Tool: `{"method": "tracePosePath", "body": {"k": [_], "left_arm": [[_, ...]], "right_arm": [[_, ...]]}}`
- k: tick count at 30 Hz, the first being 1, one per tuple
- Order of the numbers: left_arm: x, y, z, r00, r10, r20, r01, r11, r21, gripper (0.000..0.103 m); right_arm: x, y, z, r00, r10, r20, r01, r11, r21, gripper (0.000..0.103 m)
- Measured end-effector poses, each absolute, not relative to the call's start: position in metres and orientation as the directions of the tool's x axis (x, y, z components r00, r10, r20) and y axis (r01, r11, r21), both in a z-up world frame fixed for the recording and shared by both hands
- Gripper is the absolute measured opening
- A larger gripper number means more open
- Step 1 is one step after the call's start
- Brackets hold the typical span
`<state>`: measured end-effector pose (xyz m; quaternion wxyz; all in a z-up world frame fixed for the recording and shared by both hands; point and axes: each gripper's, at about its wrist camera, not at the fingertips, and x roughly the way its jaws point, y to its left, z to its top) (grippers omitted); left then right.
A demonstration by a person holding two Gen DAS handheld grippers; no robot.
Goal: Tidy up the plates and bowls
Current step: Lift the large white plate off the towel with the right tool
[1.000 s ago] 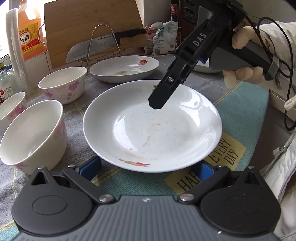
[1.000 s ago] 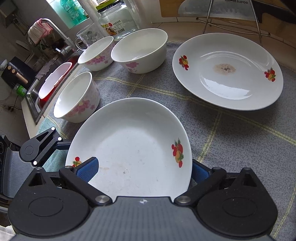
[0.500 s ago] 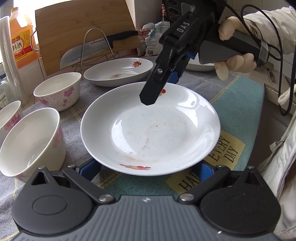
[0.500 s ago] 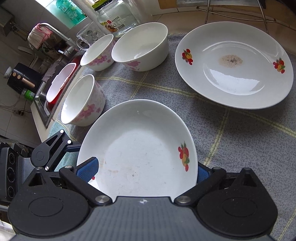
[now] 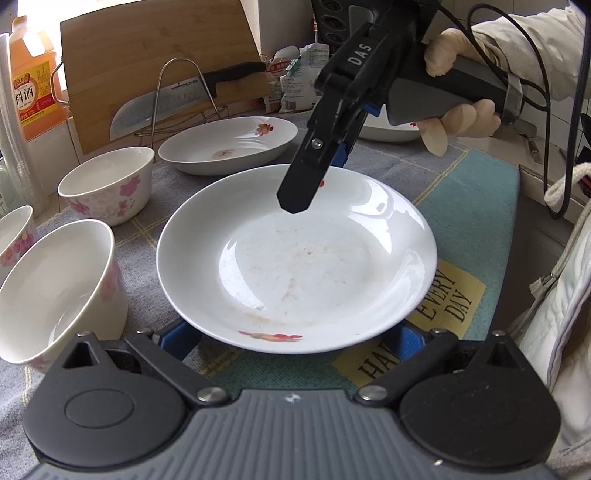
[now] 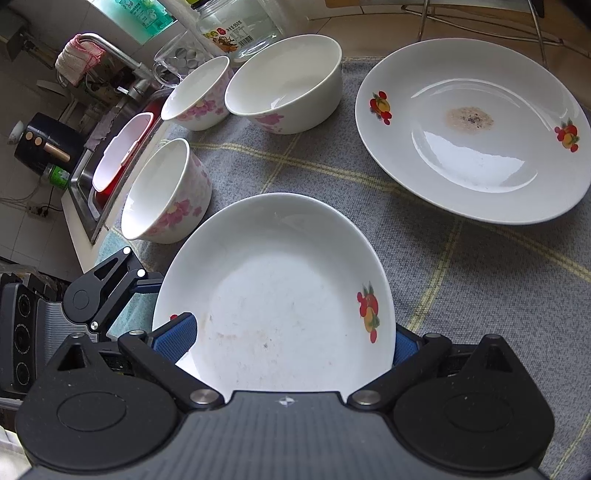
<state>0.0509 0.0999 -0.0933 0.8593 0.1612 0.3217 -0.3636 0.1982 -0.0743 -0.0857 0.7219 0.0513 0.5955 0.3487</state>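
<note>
Both grippers at one smeared plate (image 5: 295, 258)

The right gripper (image 6: 284, 338) pinches the plate's far rim; whether the left gripper (image 5: 295, 338), beneath its near rim, grips is unclear. Three bowls (image 6: 166, 192) stand empty by the cloth's (image 6: 461, 295) sink-side edge; another plate (image 6: 476, 129) holds a brown stain.

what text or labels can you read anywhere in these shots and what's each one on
"DAS": white letters on the right hand-held gripper.
"SUPOR": on the knife blade in the wire rack.
"料酒": on the orange bottle; the smaller print is unreadable.
"EVERY DAY": on the yellow patch of the table mat; a word starting "HA" is partly hidden.
Glass jar label: too small to read.
Snack packet: print blurred.
</note>
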Motion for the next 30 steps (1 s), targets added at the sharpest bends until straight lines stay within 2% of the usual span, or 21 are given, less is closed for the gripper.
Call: {"method": "tracePosePath", "body": {"k": [30], "left_arm": [[0.0542, 0.0975, -0.0874, 0.513, -0.52, -0.683, 0.732, 0.68, 0.031, 0.101]], "right_arm": [[0.2054, -0.0692, -0.0817, 0.047, 0.562, -0.826, -0.44, 0.754, 0.488, 0.103]]}}
